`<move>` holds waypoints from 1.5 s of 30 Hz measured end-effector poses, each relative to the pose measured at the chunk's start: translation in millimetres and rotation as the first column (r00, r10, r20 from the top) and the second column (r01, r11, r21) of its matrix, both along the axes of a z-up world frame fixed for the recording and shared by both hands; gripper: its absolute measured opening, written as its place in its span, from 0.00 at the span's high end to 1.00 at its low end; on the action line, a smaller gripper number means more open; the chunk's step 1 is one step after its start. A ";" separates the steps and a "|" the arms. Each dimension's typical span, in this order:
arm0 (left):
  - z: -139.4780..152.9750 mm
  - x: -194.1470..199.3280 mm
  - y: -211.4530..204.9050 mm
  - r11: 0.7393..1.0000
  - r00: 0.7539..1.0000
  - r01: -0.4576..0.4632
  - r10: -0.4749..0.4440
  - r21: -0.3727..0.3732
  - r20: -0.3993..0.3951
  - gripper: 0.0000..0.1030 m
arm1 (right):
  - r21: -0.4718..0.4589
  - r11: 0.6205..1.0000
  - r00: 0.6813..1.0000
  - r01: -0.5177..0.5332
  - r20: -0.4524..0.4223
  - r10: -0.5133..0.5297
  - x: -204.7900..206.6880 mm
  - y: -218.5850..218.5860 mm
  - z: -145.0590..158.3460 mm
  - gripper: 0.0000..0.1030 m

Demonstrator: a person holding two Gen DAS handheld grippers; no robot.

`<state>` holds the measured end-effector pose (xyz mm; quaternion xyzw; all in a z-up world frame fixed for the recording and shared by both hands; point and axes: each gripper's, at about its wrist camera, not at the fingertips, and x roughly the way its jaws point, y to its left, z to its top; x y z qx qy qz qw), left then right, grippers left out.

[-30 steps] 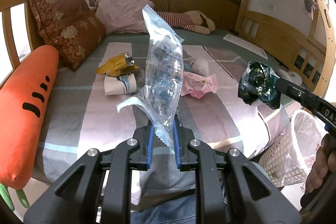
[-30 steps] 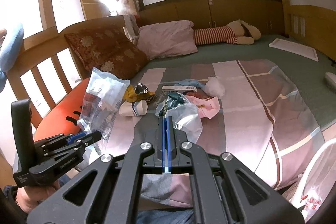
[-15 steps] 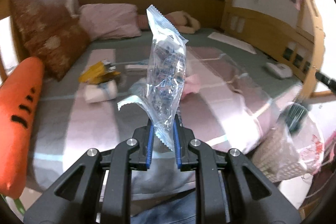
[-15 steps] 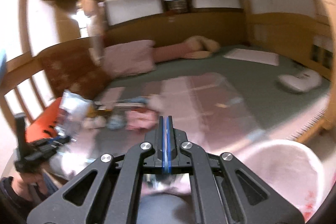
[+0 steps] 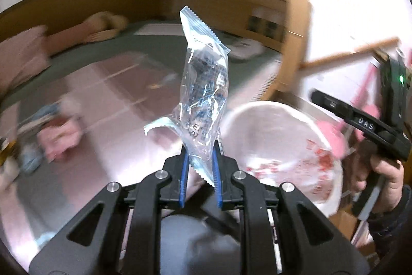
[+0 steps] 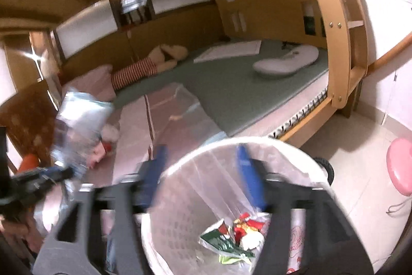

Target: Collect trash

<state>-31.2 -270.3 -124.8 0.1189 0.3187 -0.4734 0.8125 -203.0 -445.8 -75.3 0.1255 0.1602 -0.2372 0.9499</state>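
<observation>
One clear plastic wrapper with a serrated top edge stands upright between the blue pads of the left gripper, pinched at its lower end, with a torn strip curling off to its left. In the right wrist view the same wrapper shows blurred at the left, above the bed. Just right of it in the left wrist view is the white mesh basket, lined with a thin bag, standing on the floor beside the bed. The right gripper hangs over the basket's mouth with its blue fingers spread wide and nothing between them. Down in the basket lie crumpled wrappers, green, red and white. On the pink and grey bedspread more litter lies blurred at the left. Farther off on the green mattress are a striped stuffed toy and a white cushion, and a pink stool stands on the tiled floor at the right.
</observation>
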 end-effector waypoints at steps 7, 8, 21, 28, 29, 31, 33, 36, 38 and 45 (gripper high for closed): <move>-39.1 -28.3 -61.1 0.975 0.989 0.138 -0.145 0.175 0.031 0.17 | 0.009 0.999 0.999 0.040 0.027 -0.041 -11.3 -8.5 3.3 0.24; -39.4 -23.7 -54.6 0.979 0.992 0.114 -0.121 0.170 0.032 0.16 | 0.007 0.999 0.999 0.039 0.029 -0.039 -11.6 -8.3 4.6 0.24; 46.1 122.7 201.9 0.891 0.888 -0.447 0.453 -0.081 0.083 0.03 | -0.083 0.937 0.922 -0.340 -0.226 0.315 60.7 98.9 -60.7 0.24; 32.1 164.9 271.9 0.803 0.793 -0.595 0.593 -0.028 0.141 0.03 | -0.185 0.893 0.879 -0.411 -0.341 0.334 75.4 138.0 -109.7 0.24; 24.0 168.6 279.0 0.794 0.787 -0.607 0.603 -0.009 0.126 0.03 | -0.230 0.874 0.877 -0.427 -0.339 0.339 68.6 144.5 -116.8 0.24; 9.5 169.2 289.4 0.781 0.779 -0.624 0.618 0.033 0.103 0.03 | -0.259 0.858 0.872 -0.444 -0.346 0.346 59.9 149.0 -128.1 0.24; -0.3 163.0 306.6 0.775 0.778 -0.627 0.621 0.070 0.098 0.03 | -0.261 0.853 0.864 -0.452 -0.364 0.347 46.0 153.9 -146.4 0.24; -17.4 147.8 330.0 0.756 0.762 -0.647 0.636 0.102 0.122 0.03 | -0.224 0.851 0.839 -0.475 -0.407 0.361 31.2 163.7 -170.0 0.24; -24.7 143.8 348.3 0.746 0.752 -0.659 0.649 0.095 0.112 0.03 | -0.224 0.857 0.847 -0.464 -0.394 0.356 26.8 169.4 -172.4 0.24; -37.7 125.6 399.3 0.713 0.714 -0.700 0.698 0.035 0.057 0.03 | -0.213 0.856 0.867 -0.470 -0.290 0.404 51.2 169.7 -153.1 0.24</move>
